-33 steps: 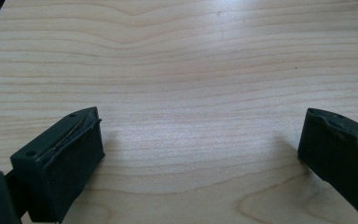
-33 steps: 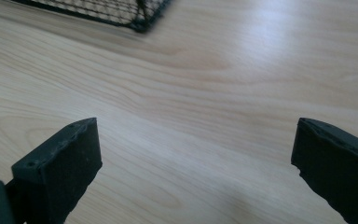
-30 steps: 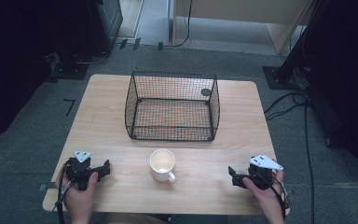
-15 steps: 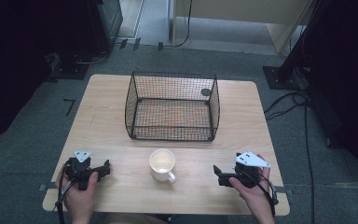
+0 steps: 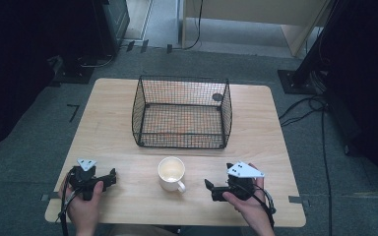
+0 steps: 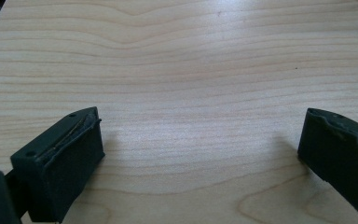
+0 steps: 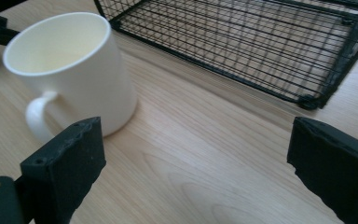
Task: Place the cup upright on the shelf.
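A cream mug [image 5: 171,173] stands upright on the wooden table [image 5: 113,128], handle toward the person. In the right gripper view the mug [image 7: 70,70] is empty and sits just beyond the left jaw. My right gripper [image 5: 216,176] is open a short way right of the mug, jaws pointing left at it, not touching. Between its jaws my right gripper [image 7: 196,149] has bare wood. Near the table's front left, my left gripper [image 5: 111,177] rests open, well apart from the mug. My left gripper [image 6: 200,140] also spans nothing but wood.
A black wire basket [image 5: 182,112] with an open top stands behind the mug at mid-table; its near corner [image 7: 307,100] lies ahead of the right jaw. A dark round spot [image 5: 217,97] marks the table behind it. Cables [image 5: 305,105] run over the floor at right.
My right gripper has moved left along the table's front toward the mug. The left gripper, the mug and the basket have stayed in place.
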Motion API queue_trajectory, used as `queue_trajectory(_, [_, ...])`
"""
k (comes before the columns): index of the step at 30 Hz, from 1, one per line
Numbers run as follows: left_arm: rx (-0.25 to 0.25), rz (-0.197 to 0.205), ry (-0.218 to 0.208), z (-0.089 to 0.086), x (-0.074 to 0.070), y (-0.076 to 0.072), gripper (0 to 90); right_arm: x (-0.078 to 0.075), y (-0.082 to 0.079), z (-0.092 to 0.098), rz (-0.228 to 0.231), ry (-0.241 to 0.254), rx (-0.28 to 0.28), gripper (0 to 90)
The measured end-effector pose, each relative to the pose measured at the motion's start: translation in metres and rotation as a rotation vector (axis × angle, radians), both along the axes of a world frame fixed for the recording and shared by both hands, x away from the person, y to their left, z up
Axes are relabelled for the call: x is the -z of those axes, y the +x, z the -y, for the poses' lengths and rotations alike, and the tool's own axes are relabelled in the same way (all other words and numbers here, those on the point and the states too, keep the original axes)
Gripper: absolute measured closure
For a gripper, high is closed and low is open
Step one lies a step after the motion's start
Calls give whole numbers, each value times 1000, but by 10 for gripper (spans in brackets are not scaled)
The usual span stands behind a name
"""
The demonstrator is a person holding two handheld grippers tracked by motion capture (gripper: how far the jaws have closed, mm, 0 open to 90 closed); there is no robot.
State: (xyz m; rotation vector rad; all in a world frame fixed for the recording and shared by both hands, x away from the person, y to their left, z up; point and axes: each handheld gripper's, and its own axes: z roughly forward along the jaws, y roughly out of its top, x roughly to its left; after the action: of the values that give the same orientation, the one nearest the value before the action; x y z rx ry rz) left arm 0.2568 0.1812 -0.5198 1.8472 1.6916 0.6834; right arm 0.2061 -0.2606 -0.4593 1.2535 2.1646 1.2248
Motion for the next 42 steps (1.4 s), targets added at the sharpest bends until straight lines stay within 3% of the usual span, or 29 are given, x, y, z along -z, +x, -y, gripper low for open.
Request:
queue_trajectory(9, [0,0,0,0,0,0,1,3,-3,-24,-18,38,-80,72])
queue_trajectory(12, [0,0,0,0,0,0,1,4,-4,-32,-15,46,-87,130])
queue_trajectory(21, [0,0,1,0,0,0,1,8,-6,-51,-30,50,-133,160])
queue_trajectory(35, [0,0,0,0,0,0,1,19,-9,-77,-44,-1,-161,420])
queue_trajectory(37, [0,0,1,0,0,0,1,21,-9,-80,-46,-7,-153,501])
queue_trajectory(42, [4,0,2,0,0,0,1,24,-7,-81,-51,9,-175,605])
